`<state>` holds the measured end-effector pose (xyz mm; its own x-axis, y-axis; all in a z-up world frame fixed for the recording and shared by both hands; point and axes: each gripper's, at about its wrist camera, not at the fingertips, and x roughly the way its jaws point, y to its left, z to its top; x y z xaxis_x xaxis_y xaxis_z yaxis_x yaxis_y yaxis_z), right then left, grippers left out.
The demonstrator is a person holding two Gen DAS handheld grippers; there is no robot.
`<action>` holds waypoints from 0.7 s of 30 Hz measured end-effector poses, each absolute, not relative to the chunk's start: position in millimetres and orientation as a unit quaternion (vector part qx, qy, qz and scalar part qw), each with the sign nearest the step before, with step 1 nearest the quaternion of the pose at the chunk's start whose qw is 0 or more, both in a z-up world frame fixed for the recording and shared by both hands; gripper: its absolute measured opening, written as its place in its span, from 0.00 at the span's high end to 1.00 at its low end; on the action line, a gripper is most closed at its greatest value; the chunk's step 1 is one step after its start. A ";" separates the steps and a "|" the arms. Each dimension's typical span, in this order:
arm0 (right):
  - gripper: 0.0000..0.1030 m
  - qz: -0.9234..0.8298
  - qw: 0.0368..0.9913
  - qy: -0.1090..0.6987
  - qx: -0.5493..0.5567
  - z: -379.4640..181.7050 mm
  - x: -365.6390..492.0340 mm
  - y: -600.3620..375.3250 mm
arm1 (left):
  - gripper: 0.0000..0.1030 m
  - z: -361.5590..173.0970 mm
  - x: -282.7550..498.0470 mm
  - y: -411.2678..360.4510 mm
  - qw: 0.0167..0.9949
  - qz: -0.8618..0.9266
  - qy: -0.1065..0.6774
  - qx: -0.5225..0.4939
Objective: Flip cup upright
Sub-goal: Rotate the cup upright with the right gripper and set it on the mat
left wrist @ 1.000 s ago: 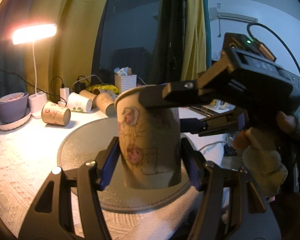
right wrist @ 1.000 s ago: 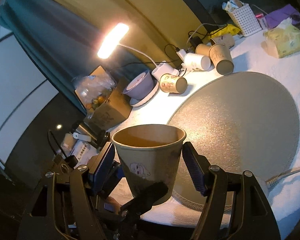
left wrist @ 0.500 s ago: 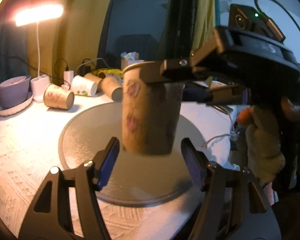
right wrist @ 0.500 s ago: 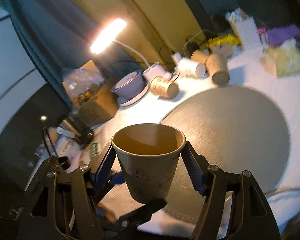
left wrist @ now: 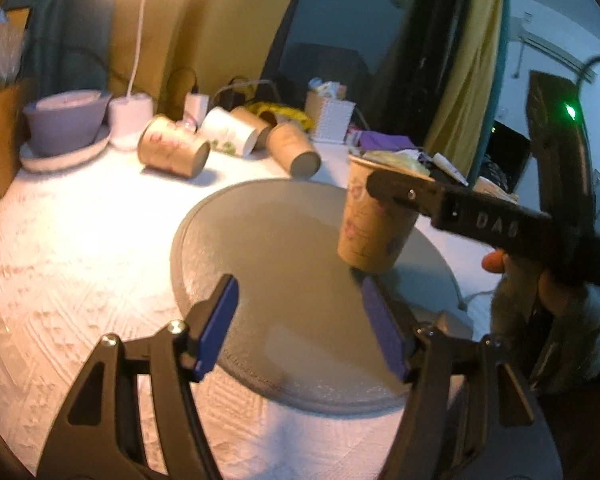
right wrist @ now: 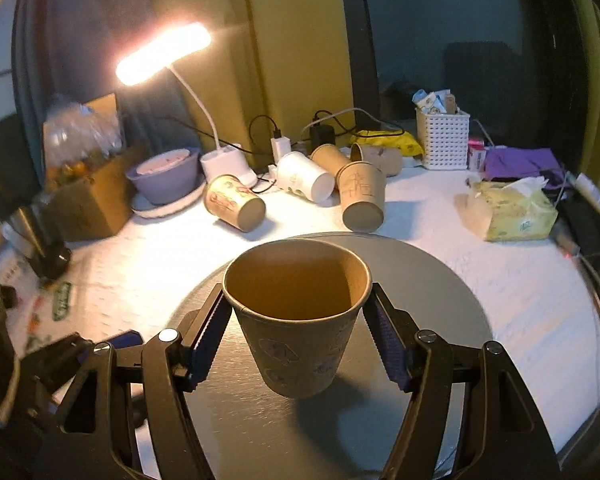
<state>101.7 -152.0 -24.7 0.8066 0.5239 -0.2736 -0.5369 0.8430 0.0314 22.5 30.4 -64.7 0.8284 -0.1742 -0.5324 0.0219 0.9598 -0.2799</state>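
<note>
A brown paper cup (right wrist: 300, 320) with printed figures stands mouth up between the pads of my right gripper (right wrist: 300, 344), which is shut on it just under the rim. Its base is on or just above the round grey mat (right wrist: 440, 292). In the left wrist view the same cup (left wrist: 374, 226) stands upright at the mat's (left wrist: 280, 260) right side, with a black finger (left wrist: 452, 204) of the right gripper across its rim. My left gripper (left wrist: 300, 328) is open and empty, over the near part of the mat, left of the cup.
Several paper cups (right wrist: 236, 208) lie on their sides at the back of the white tablecloth (right wrist: 520, 300). A lit desk lamp (right wrist: 164, 54), a purple bowl (right wrist: 164, 176), a white basket (right wrist: 442, 138) and a tissue pack (right wrist: 508, 210) stand around them. A cardboard box (right wrist: 88, 200) stands at the left.
My left gripper has let go of the cup and drawn back to the left. My right gripper has carried the upright cup down towards the mat.
</note>
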 end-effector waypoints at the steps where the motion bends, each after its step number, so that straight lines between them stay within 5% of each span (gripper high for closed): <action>1: 0.31 0.271 0.953 0.132 -0.031 -26.5 102.0 -149.9 | 0.36 -65.6 24.0 30.3 0.946 -0.053 0.291 -0.133; 21: 0.31 0.206 0.969 0.124 -0.059 -45.7 108.5 -157.2 | 0.30 -71.3 33.7 35.2 0.936 -0.048 0.314 -0.153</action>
<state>108.5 -157.2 -45.7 0.8845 0.3837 -0.2654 -0.4130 0.9086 -0.0630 33.7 35.2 -71.3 0.7986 -0.1862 -0.5724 -0.0051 0.9488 -0.3159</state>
